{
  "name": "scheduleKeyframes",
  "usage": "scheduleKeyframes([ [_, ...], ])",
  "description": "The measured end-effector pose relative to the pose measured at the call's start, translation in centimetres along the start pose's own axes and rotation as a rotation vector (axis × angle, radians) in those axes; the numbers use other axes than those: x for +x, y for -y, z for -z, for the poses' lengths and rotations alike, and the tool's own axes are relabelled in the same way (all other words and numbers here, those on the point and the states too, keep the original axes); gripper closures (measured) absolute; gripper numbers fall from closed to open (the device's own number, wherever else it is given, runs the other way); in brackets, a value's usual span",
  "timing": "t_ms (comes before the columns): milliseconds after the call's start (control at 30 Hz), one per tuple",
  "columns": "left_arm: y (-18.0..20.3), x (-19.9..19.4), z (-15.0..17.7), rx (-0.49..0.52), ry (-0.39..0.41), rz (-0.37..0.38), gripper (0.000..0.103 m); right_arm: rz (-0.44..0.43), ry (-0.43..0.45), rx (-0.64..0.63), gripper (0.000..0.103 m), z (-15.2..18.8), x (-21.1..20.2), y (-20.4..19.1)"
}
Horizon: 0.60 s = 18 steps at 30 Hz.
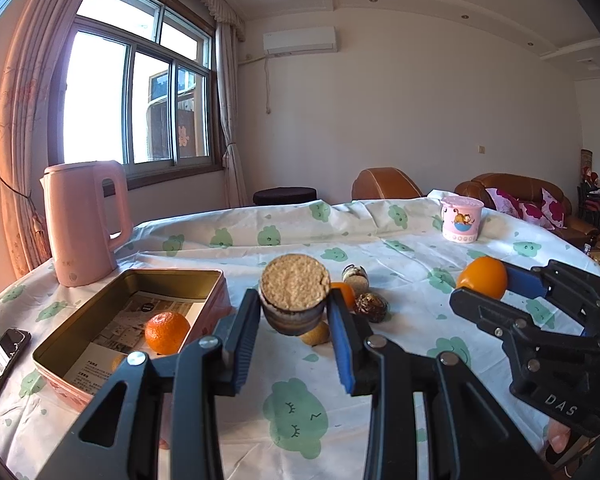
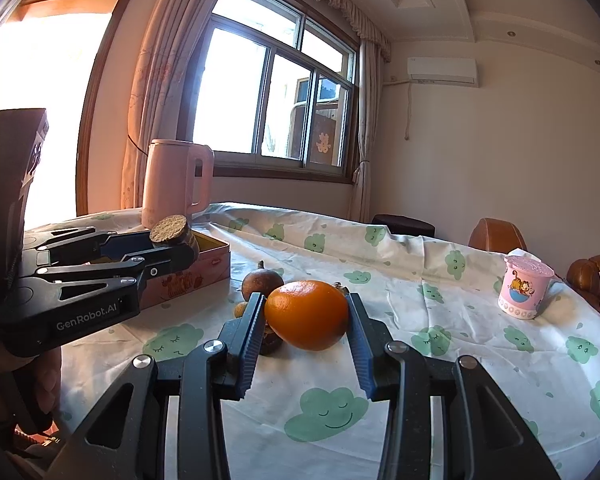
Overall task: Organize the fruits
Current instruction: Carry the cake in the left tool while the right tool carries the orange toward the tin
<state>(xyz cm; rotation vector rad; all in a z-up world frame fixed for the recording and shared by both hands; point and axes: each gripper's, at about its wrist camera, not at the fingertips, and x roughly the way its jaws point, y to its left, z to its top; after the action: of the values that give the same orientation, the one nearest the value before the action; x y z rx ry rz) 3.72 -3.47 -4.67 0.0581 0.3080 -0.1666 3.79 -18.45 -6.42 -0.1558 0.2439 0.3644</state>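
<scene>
My left gripper [image 1: 294, 300] is shut on a brown round piece with a flat, tan, grainy top [image 1: 294, 290], held above the tablecloth just right of an open pink tin [image 1: 76, 316]. A tangerine [image 1: 167, 332] lies in the tin on printed paper. My right gripper [image 2: 305, 304] is shut on a large orange [image 2: 307, 314], lifted off the table. From the right wrist view the left gripper [image 2: 176, 244] and its brown piece [image 2: 171, 230] hang beside the tin [image 2: 204, 268]. The orange [image 1: 482, 282] shows at the right of the left wrist view.
Loose on the cloth lie a dark mangosteen [image 1: 370, 307], a small orange [image 1: 346, 294], a tan fruit [image 1: 318, 334] and a little corked jar [image 1: 354, 274]. A pink kettle [image 1: 84, 220] stands behind the tin, a phone [image 1: 0, 364] lies at the left edge, and a pink cup [image 1: 460, 218] stands far right.
</scene>
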Motion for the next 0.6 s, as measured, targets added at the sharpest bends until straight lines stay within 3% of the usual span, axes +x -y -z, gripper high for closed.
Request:
scheduleKeyframes([
  [433, -0.7, -0.9, -0.5, -0.01, 0.016, -0.009, 0.067, -0.005, -0.01, 0.021, 0.061, -0.4, 0.3, 0.3],
  [600, -1.8, -1.5, -1.4, -0.022, 0.02, -0.029, 0.067, -0.037, -0.009, 0.02, 0.061, -1.9, 0.3, 0.0],
])
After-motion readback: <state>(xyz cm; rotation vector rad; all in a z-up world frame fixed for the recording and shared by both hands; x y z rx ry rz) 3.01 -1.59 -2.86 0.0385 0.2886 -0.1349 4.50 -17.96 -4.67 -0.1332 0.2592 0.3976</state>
